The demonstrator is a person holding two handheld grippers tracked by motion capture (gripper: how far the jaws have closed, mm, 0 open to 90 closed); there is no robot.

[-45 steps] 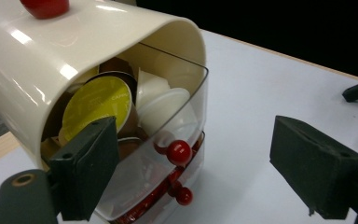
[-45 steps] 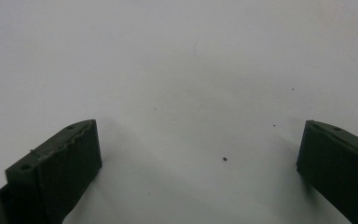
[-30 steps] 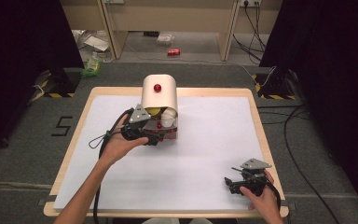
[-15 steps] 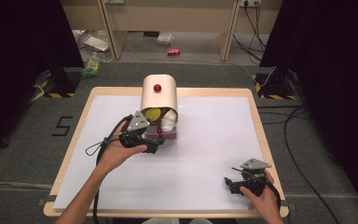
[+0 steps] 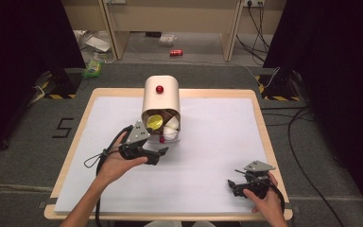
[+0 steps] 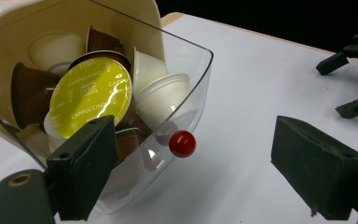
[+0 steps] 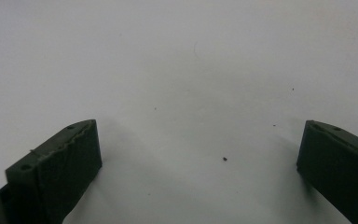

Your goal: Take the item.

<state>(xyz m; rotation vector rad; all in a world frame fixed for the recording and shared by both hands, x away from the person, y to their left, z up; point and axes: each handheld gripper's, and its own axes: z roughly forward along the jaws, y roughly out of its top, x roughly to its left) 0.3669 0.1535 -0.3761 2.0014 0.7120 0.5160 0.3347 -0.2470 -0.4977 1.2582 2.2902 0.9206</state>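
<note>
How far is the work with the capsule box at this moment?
Done: the clear drawer stands pulled out of the cream box, capsules showing inside. In hand: nothing; the left gripper is open just in front of the drawer's red knob. The right gripper rests open on the white table. Left: no capsule taken out yet.

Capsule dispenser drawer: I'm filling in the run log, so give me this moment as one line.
left gripper: open, before red knob | clear drawer: out, holds coffee capsules | right gripper: open, idle on white table
</note>
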